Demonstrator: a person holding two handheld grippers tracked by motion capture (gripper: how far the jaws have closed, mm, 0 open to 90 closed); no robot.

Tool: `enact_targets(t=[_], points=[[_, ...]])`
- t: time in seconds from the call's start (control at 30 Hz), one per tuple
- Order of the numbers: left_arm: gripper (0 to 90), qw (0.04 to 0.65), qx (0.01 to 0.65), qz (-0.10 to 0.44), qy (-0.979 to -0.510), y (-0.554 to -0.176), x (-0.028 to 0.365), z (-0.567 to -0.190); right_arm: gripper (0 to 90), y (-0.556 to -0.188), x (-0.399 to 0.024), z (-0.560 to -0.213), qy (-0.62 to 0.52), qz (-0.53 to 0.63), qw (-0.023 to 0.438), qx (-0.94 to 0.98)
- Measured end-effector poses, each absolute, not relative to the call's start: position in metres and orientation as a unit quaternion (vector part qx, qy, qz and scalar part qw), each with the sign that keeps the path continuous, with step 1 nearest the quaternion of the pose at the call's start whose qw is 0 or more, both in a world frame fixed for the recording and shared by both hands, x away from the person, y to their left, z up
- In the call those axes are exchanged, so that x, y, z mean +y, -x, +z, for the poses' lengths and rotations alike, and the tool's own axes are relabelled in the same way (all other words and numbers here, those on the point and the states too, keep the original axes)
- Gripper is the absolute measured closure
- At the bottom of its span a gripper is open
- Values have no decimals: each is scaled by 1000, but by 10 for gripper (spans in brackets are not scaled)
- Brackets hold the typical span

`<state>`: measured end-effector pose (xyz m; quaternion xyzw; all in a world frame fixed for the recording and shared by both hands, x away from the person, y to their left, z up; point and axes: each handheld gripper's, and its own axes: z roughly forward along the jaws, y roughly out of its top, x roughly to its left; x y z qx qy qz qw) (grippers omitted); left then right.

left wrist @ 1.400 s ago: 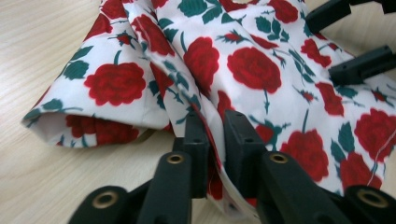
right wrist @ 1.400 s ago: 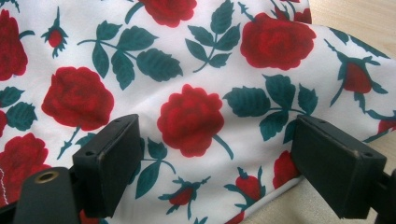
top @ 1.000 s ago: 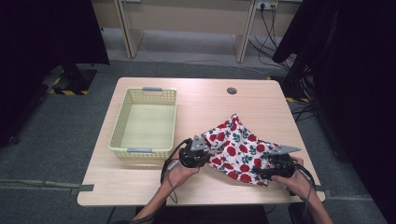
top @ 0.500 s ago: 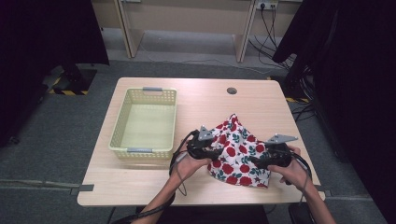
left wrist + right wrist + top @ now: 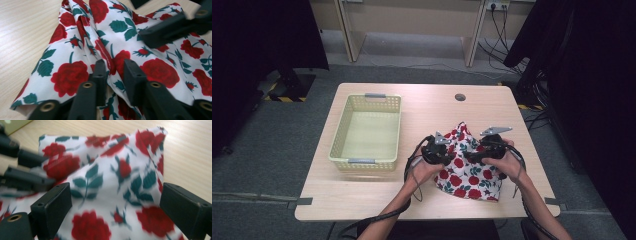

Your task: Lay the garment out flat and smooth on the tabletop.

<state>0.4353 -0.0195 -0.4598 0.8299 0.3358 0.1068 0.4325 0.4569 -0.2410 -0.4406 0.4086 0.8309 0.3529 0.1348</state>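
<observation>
A white cloth printed with red roses lies bunched on the table's near right part. My left gripper is at its left side. In the left gripper view its jaws have just been closing and now pinch a raised fold of the cloth. My right gripper hovers over the cloth's middle, facing the left one. Its jaws have just been opening and stand wide apart above the cloth, gripping nothing. The two grippers' tips almost meet.
A pale yellow plastic basket stands empty on the table's left half. A round cable hole sits near the far edge. Bare wood lies between the cloth and the far edge. Cables trail from both grippers off the near edge.
Both grippers have moved in toward the middle of the cloth, the left one rightward, the right one leftward and away. The cloth has been pushed into a narrower, taller bunch.
</observation>
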Motion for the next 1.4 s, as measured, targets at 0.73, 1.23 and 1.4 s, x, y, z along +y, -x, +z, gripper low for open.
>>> enact_targets(t=[0.73,1.23,1.4], points=[[856,438,358,168,-807,-407,48,-447,650,-463,-290,-463,-393,310,147,853],[790,439,358,152,-810,-386,51,-452,361,-438,-320,-450,-426,298,198,831],[604,451,372,147,-798,-388,51,-451,287,-423,-297,-447,-401,333,161,838]])
